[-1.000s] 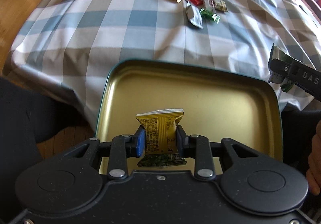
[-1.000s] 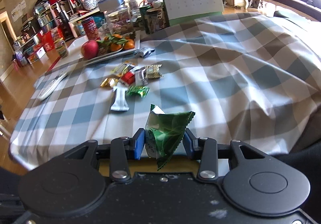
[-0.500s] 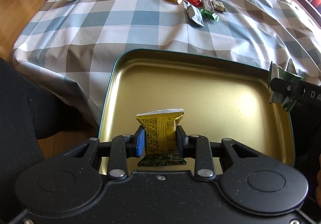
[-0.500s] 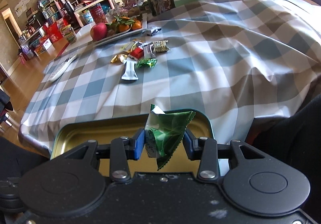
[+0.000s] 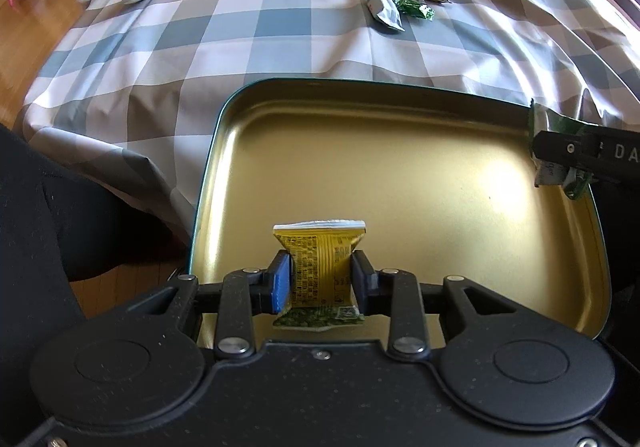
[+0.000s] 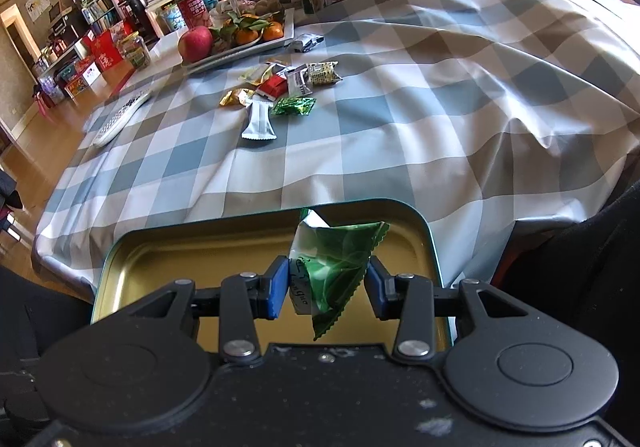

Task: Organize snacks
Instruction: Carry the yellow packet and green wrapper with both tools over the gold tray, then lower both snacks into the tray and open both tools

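Step in hand: depositing two snacks into the gold tin tray point(image 5: 400, 175), which sits at the near edge of the desk point(image 5: 248, 31) with its checked cloth.

Left claw point(image 5: 321, 279) points steeply down over the tray's near side. Its jaws are opening; the yellow packet point(image 5: 322, 267) is between the pads and looks barely pinched, not yet fallen. Below it a green-printed flap of the same wrapper hangs toward the tray floor.

Right claw point(image 6: 327, 283) is clenched on the green packet point(image 6: 340, 263), held over the tray's right end; in the left wrist view the same packet shows at the tray's right rim.

Remaining snacks point(image 6: 288, 87) lie clustered well away across the desk, near the fruit plate point(image 6: 240, 47). A remote point(image 6: 120, 119) lies to their left.

Judgement: early in the task; tray floor otherwise bare. Next move calls for letting the yellow packet drop flat, then releasing the green one inside the rim, not on it. Risk: green packet catches the tray edge and slides off.
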The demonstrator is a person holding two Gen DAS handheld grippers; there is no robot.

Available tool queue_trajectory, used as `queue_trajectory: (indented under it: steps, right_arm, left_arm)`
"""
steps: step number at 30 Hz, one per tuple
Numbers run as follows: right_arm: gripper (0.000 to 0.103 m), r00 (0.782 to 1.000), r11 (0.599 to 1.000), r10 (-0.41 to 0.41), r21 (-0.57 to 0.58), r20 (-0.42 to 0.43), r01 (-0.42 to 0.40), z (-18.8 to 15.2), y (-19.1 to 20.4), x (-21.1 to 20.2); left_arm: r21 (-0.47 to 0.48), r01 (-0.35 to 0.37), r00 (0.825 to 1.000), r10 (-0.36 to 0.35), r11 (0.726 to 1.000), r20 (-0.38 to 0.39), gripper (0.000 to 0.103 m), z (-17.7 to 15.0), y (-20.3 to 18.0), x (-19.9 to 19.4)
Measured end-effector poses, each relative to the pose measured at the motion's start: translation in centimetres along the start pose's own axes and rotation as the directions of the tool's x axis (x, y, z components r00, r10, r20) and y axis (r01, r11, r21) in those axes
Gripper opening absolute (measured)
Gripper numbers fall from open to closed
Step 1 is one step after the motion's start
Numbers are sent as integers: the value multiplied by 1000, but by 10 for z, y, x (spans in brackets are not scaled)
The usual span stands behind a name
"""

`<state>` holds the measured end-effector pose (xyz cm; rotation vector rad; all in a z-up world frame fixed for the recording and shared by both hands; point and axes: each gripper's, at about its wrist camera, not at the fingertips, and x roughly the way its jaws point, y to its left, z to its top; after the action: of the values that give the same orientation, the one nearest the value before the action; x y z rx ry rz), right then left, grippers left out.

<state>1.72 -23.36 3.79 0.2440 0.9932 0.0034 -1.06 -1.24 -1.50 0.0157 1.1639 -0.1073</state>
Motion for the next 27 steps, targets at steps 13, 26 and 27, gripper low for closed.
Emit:
queue_trajectory:
  steps: [13, 26, 27]
  right_arm:
    - [43, 1000, 1000, 9, -4, -15, -9, -1, 0, 3]
    - [44, 993, 991, 73, -110, -88, -82, -10, 14, 5]
    - [44, 992, 990, 79, -108, -103, -90, -11, 14, 5]
  left_arm:
    - [-62, 28, 999, -30, 998, -21, 45, 3, 9, 2]
    - [-91, 35, 999, -37, 995, -17, 45, 5, 13, 1]
    - [-94, 36, 999, -38, 995, -19, 45, 5, 13, 1]
